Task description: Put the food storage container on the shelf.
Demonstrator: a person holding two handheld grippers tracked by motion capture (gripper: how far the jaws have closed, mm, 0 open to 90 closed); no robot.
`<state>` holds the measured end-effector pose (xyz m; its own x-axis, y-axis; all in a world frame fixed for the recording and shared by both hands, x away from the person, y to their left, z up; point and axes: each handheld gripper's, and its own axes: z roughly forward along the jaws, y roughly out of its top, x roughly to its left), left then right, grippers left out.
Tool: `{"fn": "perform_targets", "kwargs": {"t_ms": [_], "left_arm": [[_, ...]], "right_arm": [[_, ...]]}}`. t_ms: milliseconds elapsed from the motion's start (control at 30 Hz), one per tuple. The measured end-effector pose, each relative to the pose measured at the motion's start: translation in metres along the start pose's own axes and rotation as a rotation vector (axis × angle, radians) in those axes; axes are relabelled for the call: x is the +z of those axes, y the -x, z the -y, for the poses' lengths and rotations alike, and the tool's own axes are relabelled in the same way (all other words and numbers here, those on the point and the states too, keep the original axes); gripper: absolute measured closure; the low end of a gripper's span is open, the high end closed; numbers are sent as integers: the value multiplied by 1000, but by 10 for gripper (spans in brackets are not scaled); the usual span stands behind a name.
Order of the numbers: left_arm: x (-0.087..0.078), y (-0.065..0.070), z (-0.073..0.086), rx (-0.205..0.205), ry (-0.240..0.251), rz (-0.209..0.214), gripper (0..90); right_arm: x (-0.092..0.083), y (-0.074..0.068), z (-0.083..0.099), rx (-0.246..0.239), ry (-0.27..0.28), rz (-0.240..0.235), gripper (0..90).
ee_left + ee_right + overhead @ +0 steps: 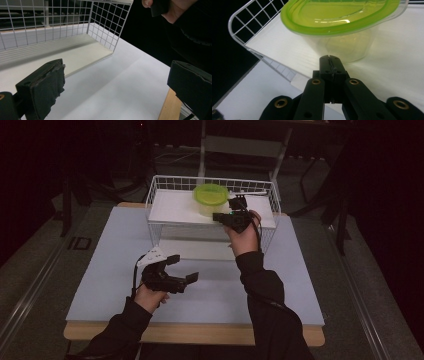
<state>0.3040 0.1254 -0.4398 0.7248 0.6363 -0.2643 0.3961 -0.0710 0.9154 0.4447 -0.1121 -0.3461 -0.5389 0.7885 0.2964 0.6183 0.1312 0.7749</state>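
On the wire rack (160, 195), one green-lidded tub (210, 199), right hand-held gripper (223, 216) closed empty, left hand-held gripper (182, 268) wide.

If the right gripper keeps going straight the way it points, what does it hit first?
Most likely the clear container under its green lid: the shut right gripper points at its wall, close by, though the gap is unclear.

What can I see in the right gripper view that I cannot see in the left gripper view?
The right gripper view alone shows the green-lidded container just beyond the shut right tool. The left gripper view alone shows the wide-open left tool, the rack's lower shelf and the person's hand. Both show the white wire rack and the white table.
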Motion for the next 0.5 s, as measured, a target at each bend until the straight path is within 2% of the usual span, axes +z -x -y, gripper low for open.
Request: {"fn": "perform_targets", "kwargs": {"t_ms": [167,333,500], "left_arm": [[0,2,1,45,13,-17,22],[0,3,3,93,10,-28,22],[-3,4,5,82,15,2,22]], "right_arm": [[-7,-6,9,-28,-5,-24,835],[-20,-17,20,-76,7,-44,660],[-30,-22,31,-128,11,-38,490]]}}
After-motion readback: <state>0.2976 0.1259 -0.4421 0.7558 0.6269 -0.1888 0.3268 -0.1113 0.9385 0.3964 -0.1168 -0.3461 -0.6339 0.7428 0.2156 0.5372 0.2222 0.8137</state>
